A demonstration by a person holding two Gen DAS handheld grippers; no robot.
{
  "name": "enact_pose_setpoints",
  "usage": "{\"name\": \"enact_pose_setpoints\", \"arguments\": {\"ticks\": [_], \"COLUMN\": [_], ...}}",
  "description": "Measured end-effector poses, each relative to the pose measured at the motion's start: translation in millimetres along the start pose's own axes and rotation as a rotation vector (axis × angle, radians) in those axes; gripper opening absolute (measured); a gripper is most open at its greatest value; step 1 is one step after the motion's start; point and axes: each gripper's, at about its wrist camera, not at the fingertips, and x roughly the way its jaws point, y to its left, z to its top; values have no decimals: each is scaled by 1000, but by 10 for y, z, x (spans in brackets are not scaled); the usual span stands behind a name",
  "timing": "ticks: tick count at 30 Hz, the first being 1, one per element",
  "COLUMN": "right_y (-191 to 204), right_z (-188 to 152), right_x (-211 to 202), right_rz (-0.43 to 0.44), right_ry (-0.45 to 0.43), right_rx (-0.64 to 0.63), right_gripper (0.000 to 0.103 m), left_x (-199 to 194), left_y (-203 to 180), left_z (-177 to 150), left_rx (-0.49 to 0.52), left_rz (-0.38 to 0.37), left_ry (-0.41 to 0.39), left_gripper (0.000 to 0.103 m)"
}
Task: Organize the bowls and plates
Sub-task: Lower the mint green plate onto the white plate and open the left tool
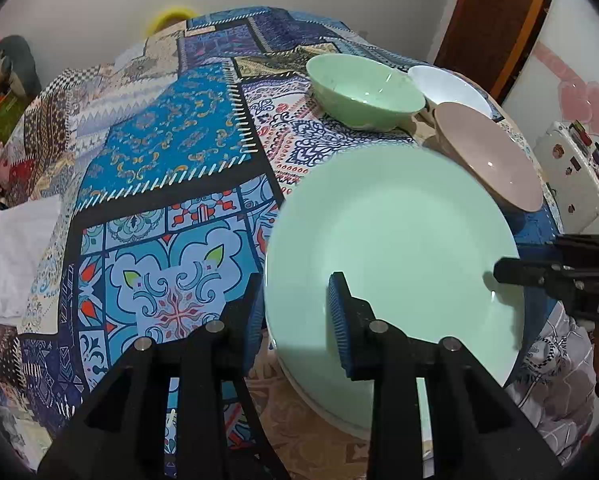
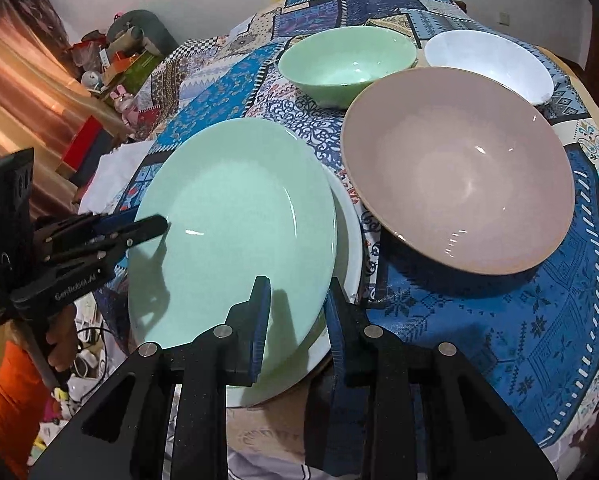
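A mint green plate (image 1: 395, 248) (image 2: 235, 224) lies on top of a white plate (image 2: 349, 232) at the near edge of the table. My left gripper (image 1: 295, 316) straddles the green plate's left rim, one finger over it and one outside, jaws open; it shows in the right wrist view (image 2: 147, 226). My right gripper (image 2: 297, 320) straddles the plate's right rim, jaws open; it shows in the left wrist view (image 1: 511, 270). A pink bowl (image 2: 459, 184) (image 1: 491, 156), a green bowl (image 2: 347, 62) (image 1: 365, 88) and a white bowl (image 2: 491, 62) (image 1: 451, 84) stand behind.
The table wears a patterned blue cloth (image 1: 159, 152). A white folded cloth (image 1: 15, 256) lies at the left edge. A white box (image 1: 571, 168) stands beyond the right edge. Clutter and toys (image 2: 111, 72) fill the room's left side.
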Motion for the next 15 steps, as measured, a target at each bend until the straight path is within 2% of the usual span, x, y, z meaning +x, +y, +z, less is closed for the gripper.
{"name": "enact_pose_setpoints", "arguments": {"ticks": [7, 15], "right_y": [-12, 2], "right_z": [-18, -29], "right_x": [-13, -75], "right_rz": [8, -1], "right_ry": [-6, -14], "right_rx": [0, -9], "right_gripper": [26, 26], "left_x": [9, -22], "left_y": [-43, 5], "left_z": [-22, -22], "left_rx": [28, 7], "left_rz": [21, -13], "left_ry": [-8, 9], "left_gripper": [31, 31]}}
